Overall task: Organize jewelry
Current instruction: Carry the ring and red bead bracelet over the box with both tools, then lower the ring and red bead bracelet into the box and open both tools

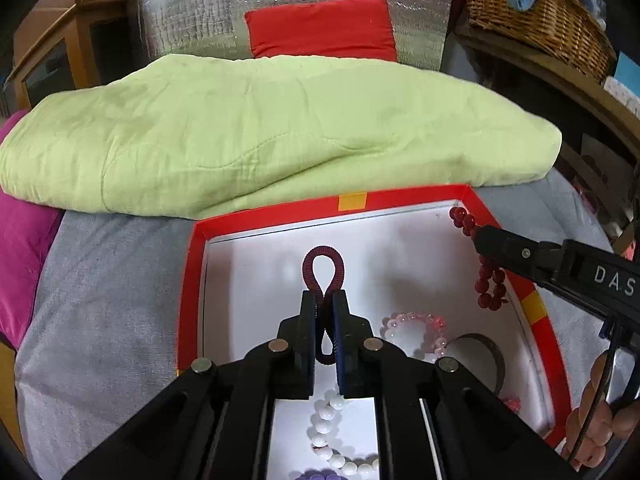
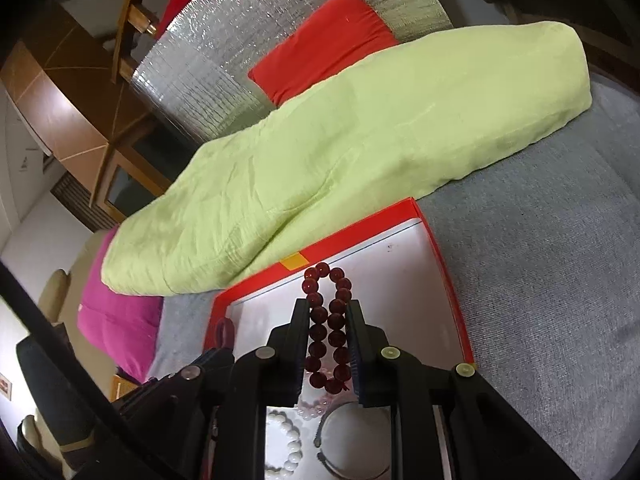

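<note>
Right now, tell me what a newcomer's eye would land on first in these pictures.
The red-rimmed shallow box with a white floor on the grey cloth draws the eye, with both grippers working over it. The left gripper pinches a dark red coiled hair tie, while the right gripper is shut on a dark red round-bead bracelet. Behind the box lies a large pale green folded quilt.

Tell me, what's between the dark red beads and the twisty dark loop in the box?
Only bare white box floor, seen in the left wrist view, separates the coil loop from the red bead bracelet.
</note>
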The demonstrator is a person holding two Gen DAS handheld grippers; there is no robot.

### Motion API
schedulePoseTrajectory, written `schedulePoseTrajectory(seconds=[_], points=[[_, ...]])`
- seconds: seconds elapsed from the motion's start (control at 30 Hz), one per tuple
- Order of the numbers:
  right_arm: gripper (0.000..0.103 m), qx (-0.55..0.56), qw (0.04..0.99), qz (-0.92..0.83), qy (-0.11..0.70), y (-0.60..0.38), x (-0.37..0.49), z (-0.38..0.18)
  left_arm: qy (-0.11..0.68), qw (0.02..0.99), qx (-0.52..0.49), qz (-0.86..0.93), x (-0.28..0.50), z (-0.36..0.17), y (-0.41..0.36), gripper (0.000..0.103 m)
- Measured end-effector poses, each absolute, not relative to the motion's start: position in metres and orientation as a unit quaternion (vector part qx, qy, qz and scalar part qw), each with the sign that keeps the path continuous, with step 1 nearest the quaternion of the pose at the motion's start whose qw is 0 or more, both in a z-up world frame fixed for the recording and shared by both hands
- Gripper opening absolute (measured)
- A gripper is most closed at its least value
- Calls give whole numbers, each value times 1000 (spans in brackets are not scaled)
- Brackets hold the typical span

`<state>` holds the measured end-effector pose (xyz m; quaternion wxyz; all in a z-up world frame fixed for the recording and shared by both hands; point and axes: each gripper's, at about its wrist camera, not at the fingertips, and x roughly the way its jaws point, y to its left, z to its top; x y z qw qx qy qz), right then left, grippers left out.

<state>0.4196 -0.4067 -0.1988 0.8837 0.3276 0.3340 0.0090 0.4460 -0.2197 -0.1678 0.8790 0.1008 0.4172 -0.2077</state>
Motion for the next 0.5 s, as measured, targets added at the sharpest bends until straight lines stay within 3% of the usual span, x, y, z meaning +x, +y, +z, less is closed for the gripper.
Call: schedulePoseTrajectory(seconds=[0.5], points=[[21,324,874,-11,362,-413,431,-217,422,873,146,-199,446,-181,-230,9]])
